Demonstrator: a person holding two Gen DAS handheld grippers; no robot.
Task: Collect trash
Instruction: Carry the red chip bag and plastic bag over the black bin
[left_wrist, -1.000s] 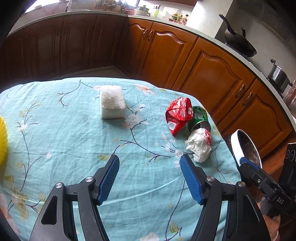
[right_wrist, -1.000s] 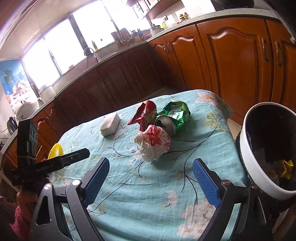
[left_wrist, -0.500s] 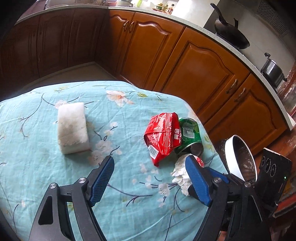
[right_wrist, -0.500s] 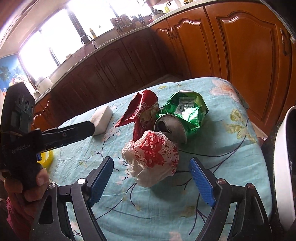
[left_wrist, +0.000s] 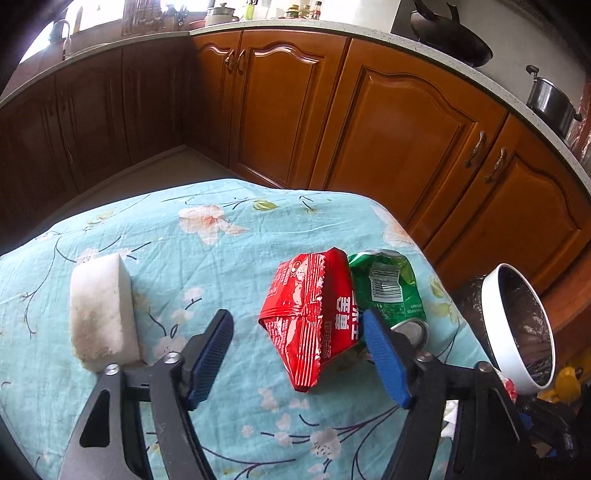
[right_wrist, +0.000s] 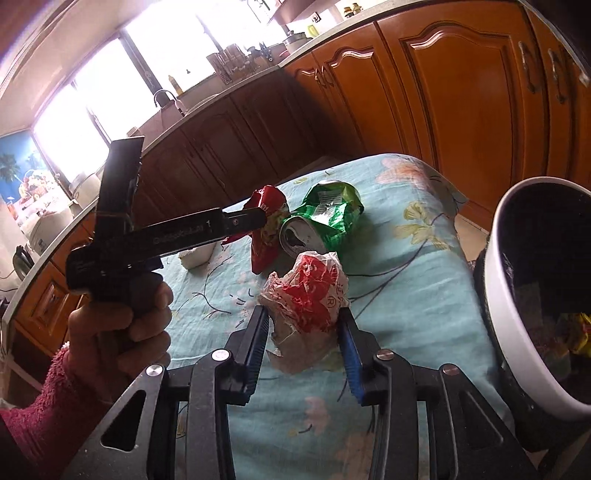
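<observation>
Crumpled wrapper (right_wrist: 310, 295) sits between the right gripper (right_wrist: 303, 345) fingers, which have just closed onto its sides; left gripper (left_wrist: 303, 354) fingers, also narrowing, straddle the red packet (left_wrist: 314, 314) untouched on the worktop (left_wrist: 221, 240).

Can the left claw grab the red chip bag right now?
Probably yes: the left claw stands open around the red chip bag, nothing between them. The green can crowds one finger.

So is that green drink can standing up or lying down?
Lying down. The green can rests on its side on the tablecloth, crushed, its round end facing the right wrist camera, beside the red snack packet.
</observation>
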